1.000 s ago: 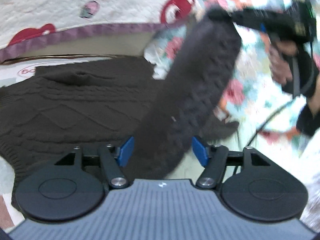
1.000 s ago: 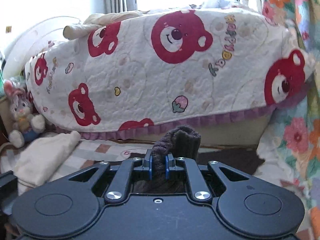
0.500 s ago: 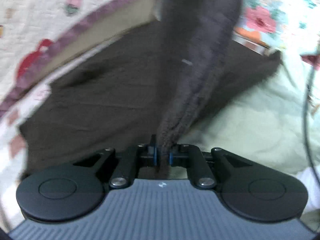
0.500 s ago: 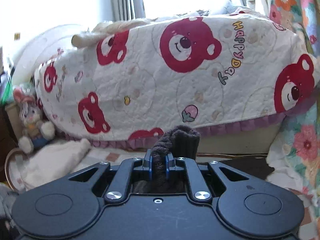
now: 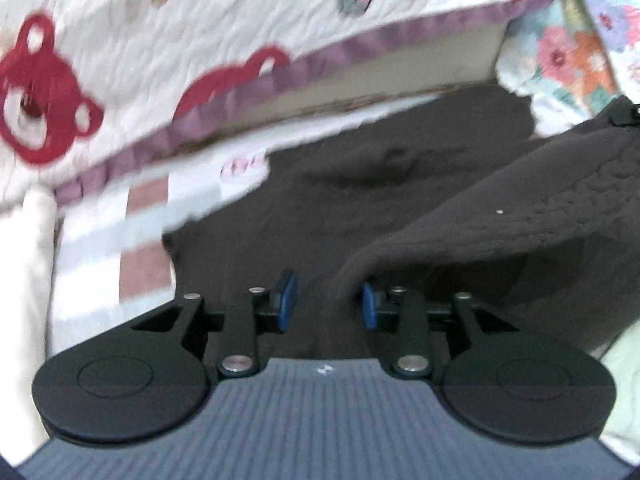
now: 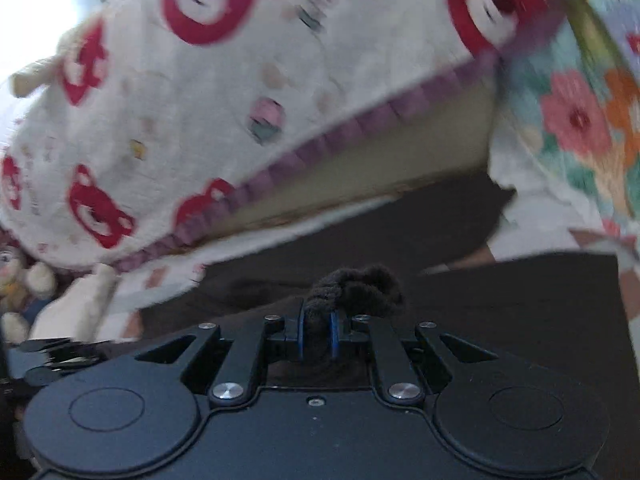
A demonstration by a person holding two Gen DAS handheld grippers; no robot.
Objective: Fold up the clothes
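Nearest in the left wrist view, the left tongs point(image 5: 327, 300) stand released, blue pads apart, with a ridge of the dark brown sweater point(image 5: 360, 216) running up between them but not pinched. The sleeve point(image 5: 540, 208) rises from that ridge toward the upper right as a raised band over the sweater body, which lies flat on the bed. In the right wrist view the right tongs point(image 6: 317, 334) are clenched on the sleeve's cuff point(image 6: 360, 286), which bunches above the pads.

The step in hand looks like laying the sleeve across the body. To do it well, carry the cuff low and straight over the chest so the sleeve lands flat without a twist, and let go only once the cuff rests on the knit. The freed left tongs can press the shoulder crease so the body does not drag along. Thick knit tends to spring back, so smooth it after release.

Farther off lie the bear-print quilt point(image 5: 200, 40) and the floral cloth point(image 6: 580, 120)
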